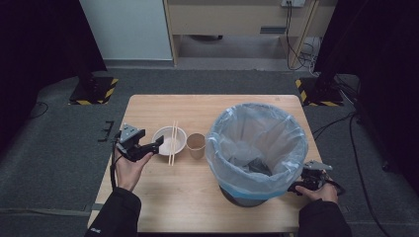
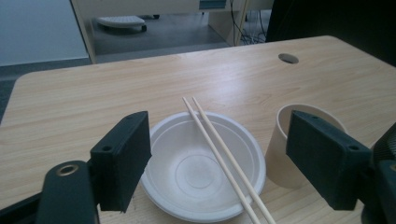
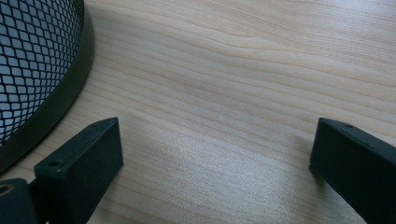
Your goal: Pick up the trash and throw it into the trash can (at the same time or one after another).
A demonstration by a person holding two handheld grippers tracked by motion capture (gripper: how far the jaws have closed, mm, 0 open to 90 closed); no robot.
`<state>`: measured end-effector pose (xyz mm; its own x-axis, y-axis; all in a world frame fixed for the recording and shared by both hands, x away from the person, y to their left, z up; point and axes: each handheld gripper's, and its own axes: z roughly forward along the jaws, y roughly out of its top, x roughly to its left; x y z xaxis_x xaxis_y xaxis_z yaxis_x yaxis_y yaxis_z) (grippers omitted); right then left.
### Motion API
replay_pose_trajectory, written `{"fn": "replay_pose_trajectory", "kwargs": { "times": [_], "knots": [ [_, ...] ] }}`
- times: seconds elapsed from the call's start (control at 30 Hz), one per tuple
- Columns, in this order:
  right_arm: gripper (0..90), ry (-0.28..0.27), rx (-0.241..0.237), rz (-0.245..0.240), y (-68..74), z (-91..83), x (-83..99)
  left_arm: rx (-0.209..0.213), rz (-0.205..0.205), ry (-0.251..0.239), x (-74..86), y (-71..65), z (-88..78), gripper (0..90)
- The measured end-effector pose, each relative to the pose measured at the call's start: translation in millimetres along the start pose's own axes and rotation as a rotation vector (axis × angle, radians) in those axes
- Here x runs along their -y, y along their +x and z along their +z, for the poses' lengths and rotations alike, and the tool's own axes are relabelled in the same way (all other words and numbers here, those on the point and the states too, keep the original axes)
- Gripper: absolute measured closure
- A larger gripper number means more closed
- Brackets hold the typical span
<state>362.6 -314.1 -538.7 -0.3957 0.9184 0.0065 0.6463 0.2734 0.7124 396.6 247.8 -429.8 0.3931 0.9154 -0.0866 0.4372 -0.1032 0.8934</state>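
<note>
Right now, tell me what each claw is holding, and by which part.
Nothing is held. The left claw is open around the white bowl, not touching; the right claw is open over bare table.

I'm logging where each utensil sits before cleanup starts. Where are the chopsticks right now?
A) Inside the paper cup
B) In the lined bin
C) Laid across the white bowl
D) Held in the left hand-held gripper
C: the chopsticks lie across the rim of the white bowl, beside the paper cup, while the left hand-held gripper is open and empty.
</note>
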Motion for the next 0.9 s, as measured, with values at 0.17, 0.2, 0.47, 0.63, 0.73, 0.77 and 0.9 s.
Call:
{"fn": "replay_pose_trajectory", "kwargs": {
  "times": [0.17, 0.2, 0.47, 0.63, 0.73, 0.77, 0.9],
  "knots": [
    [2.6, -0.001, -0.003, -0.003, 0.1, 0.0, 0.0, -0.011, 0.011, 0.035, 4.4, 0.6, 18.3, 25.7],
    [2.6, 0.0, -0.003, -0.003, 0.1, 0.0, 0.0, -0.01, 0.007, 0.039, 5.9, 1.0, 22.4, 26.3],
    [2.6, 0.001, -0.007, -0.002, 0.3, 0.0, 0.1, -0.005, -0.004, 0.097, 19.8, 4.0, 48.0, 32.0],
    [2.6, 0.001, -0.009, -0.004, 0.3, 0.0, 0.0, 0.001, -0.002, 0.128, 26.8, 3.1, 59.6, 36.2],
    [2.9, 0.0, -0.01, -0.005, 0.4, 0.0, 0.0, -0.002, 0.013, 0.161, 32.3, 2.3, 65.6, 39.0],
    [2.9, 0.0, -0.01, -0.005, 0.4, 0.0, 0.0, -0.002, 0.013, 0.161, 32.3, 2.3, 65.6, 40.1],
    [3.0, 0.0, -0.011, -0.006, 0.4, 0.0, 0.0, -0.008, 0.009, 0.182, 36.8, 3.7, 69.3, 42.1]
  ]
}}
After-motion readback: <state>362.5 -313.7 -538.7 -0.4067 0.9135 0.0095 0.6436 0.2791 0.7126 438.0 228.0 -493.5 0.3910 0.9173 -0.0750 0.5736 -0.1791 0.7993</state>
